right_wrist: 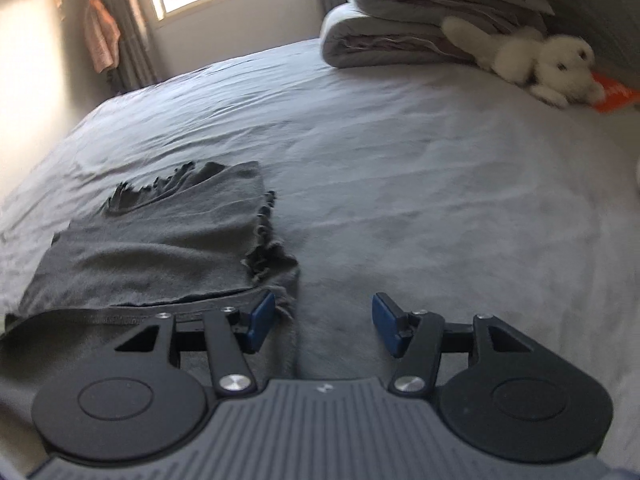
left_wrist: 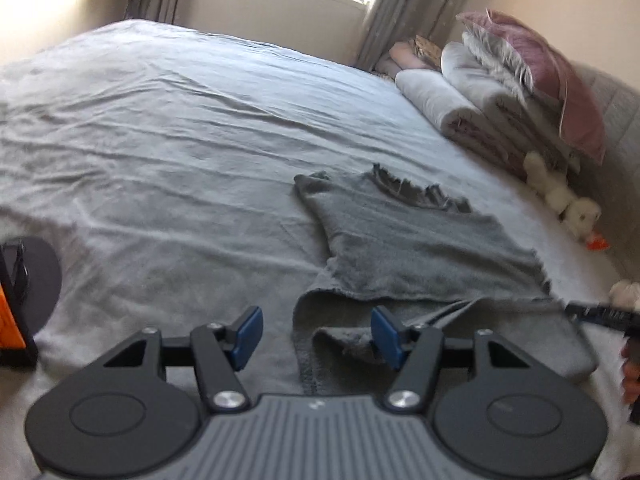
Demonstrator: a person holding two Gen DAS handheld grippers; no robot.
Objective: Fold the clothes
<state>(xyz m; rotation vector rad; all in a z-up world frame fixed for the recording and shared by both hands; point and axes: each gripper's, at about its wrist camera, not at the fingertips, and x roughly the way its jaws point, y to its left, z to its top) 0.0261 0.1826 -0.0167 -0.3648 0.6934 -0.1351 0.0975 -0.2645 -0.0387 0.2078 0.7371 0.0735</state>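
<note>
Grey garment point(left_wrist: 420, 248) flat on bed point(left_wrist: 160, 140), partly folded, near stacked bedding point(left_wrist: 480, 96).
Left claw point(left_wrist: 316, 334) half open, empty, over garment's near corner.
Right claw point(right_wrist: 324, 328) half open, empty, at garment's frayed edge.
Risk: pinching one layer only, or bedsheet with it, so fold skews.

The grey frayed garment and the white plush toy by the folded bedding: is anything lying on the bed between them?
Nothing: in the right wrist view only bare wrinkled grey bedsheet stretches between the grey frayed garment and the white plush toy.

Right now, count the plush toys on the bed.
2. A white plush toy lies against the folded bedding; a second white one peeks in at the left view's right edge. Others may be hidden.
</note>
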